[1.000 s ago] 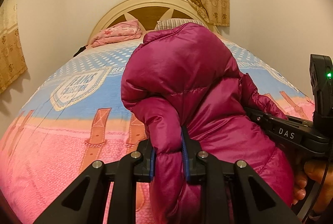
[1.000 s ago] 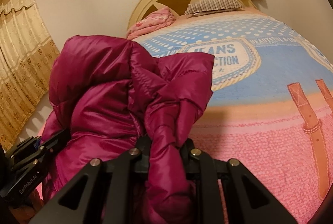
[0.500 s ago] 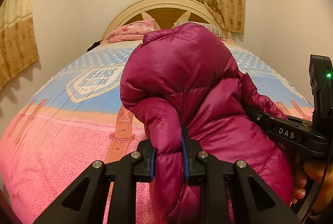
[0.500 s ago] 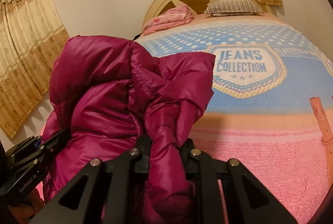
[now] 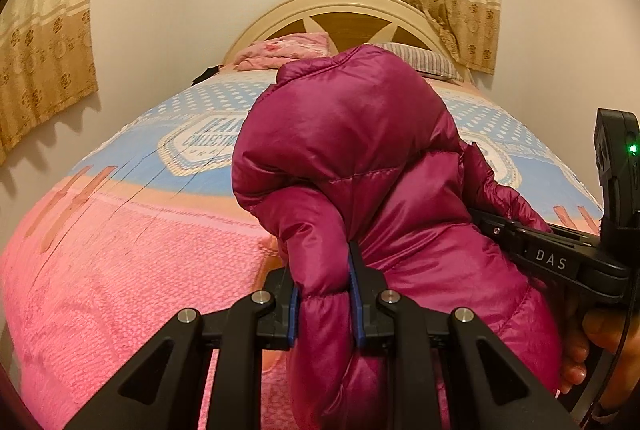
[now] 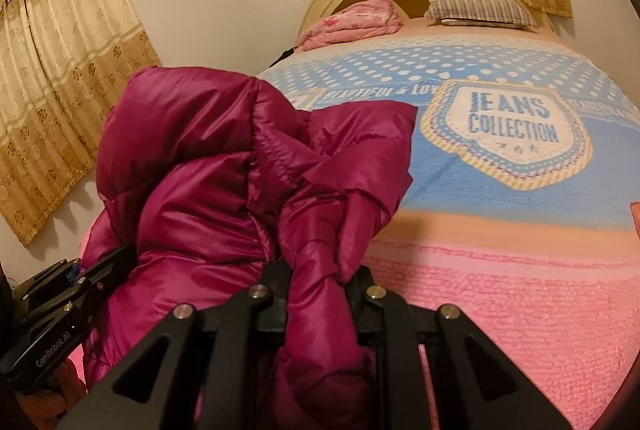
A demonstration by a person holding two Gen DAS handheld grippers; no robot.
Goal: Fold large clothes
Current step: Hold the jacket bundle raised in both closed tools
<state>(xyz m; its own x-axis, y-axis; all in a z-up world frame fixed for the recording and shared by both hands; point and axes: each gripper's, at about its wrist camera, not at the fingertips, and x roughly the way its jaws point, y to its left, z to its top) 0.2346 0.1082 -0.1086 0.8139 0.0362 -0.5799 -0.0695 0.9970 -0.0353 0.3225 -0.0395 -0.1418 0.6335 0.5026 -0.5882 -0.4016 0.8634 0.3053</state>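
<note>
My left tool (image 5: pixel 323 294) and right tool (image 6: pixel 316 294) each pinch a fold of the glossy magenta quilted down jacket (image 5: pixel 360 150), bunched over the pink-and-blue bedspread's (image 6: pixel 520 270) near end

We count one magenta puffer jacket (image 5: pixel 360 158), two grippers, left (image 5: pixel 325 294) and right (image 6: pixel 320 294), one bed (image 6: pixel 520 270), two pillows at twelve o'clock, pink (image 6: pixel 352 18) and striped (image 6: pixel 480 10).

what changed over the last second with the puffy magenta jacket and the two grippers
Both views swung sideways across the bed's pink and blue blanket. Unchanged: the left gripper and right gripper stay clamped on the puffy magenta down jacket, bunched the same way between them.
</note>
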